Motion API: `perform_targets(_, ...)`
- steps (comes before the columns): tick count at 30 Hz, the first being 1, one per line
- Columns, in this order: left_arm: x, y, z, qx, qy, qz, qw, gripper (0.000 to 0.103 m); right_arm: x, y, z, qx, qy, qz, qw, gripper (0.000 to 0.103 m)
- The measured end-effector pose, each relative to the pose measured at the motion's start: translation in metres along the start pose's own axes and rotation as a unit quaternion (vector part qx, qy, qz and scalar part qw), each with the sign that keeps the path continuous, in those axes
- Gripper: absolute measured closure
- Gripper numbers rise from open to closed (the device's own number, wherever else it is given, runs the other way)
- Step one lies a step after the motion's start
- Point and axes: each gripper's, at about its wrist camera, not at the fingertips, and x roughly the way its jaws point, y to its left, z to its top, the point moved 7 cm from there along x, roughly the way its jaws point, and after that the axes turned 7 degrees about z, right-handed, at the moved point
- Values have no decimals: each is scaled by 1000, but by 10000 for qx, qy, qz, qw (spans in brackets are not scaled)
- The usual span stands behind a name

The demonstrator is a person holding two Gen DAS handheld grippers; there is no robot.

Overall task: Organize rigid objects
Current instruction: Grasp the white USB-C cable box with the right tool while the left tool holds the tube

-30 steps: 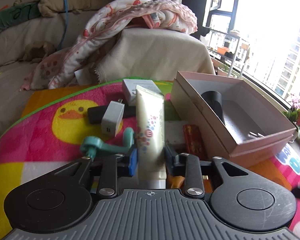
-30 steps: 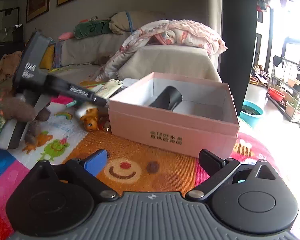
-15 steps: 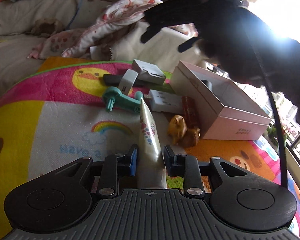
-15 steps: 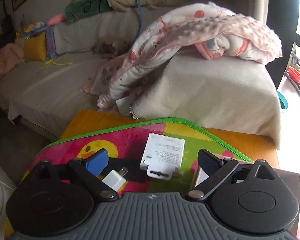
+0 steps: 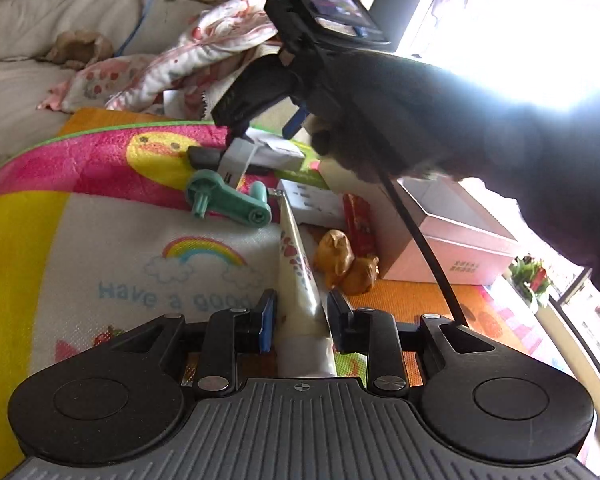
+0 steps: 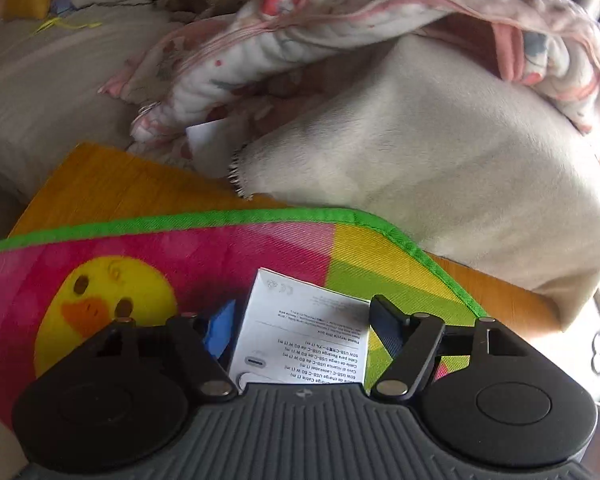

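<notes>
My left gripper [image 5: 300, 312] is shut on the lower part of a cream tube [image 5: 296, 260] with heart prints, which points away over the play mat [image 5: 100, 248]. A dark-gloved hand [image 5: 380, 120] holds my right gripper [image 5: 262, 128] down over the far pile. In the right wrist view the right gripper [image 6: 300, 324] straddles a white cable box [image 6: 304, 332] lying on the mat [image 6: 180, 256]. Its jaws are closing with the box between them, and the pads [image 6: 220, 332] sit close to the box's sides. The pink open box [image 5: 452, 240] stands at the right.
On the mat lie a teal crank handle [image 5: 228, 200], a white plug [image 5: 236, 162] on a black bar [image 5: 202, 156], a white power strip [image 5: 312, 200], a red pack [image 5: 358, 224] and two amber figurines [image 5: 340, 256]. A sofa with a blanket [image 6: 340, 40] rises behind.
My right gripper swung from the pink box over to the far pile, came down over the white cable box and narrowed its jaws. My left gripper tipped down with the tube.
</notes>
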Motion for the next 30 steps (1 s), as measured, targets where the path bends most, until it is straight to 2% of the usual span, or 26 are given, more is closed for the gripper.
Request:
perform_targets(1,0,-2,-1,57,16,15,10000,73,-6,5,-7,-153,9,40,9999,34)
perform_targets(4,-2,-8,-4,198,89,3,9998,73,-30,20,-29,-658,-22,165,9977,57)
perform_targets(6,-4,-13,-8,282,135,13,9995,72,-51,26,-42,-747,-79,350,9966,89)
perform_targets(8,-4,-17,-11,344,166,38,9993,71,-70,31,-53,-707,-52,763,9946,94)
perform_targets(10,-5,-19,-11,343,182,62,9992,71,-86,32,-58,-845,-211,839,9927,94)
perform_targets(11,-4,-18,-11,301,172,66,9994,71,-92,30,-57,-864,-359,812,9923,90)
perform_targets(13,-4,-14,-11,161,133,23,9998,70,-97,21,-49,-725,-480,870,9924,58)
perform_targets(14,-4,-13,-12,92,100,-13,9999,71,-95,15,-44,-605,-455,925,9928,28)
perform_targets(15,-4,-12,-13,39,77,-51,9999,71,-91,8,-38,-492,-447,917,9936,21)
perform_targets(20,-6,-7,-13,-160,51,-210,9996,71,-50,-14,-16,-153,-86,855,9962,20)
perform_targets(25,-7,-5,-14,-219,41,-259,9994,71,-9,-15,-20,-23,428,859,9954,21)
perform_targets(27,-7,-5,-13,-216,31,-262,9994,71,-11,-13,-20,33,319,865,9957,32)
perform_targets(30,-8,-7,-13,-148,8,-217,9997,71,-36,-7,-22,-91,56,1026,9947,33)
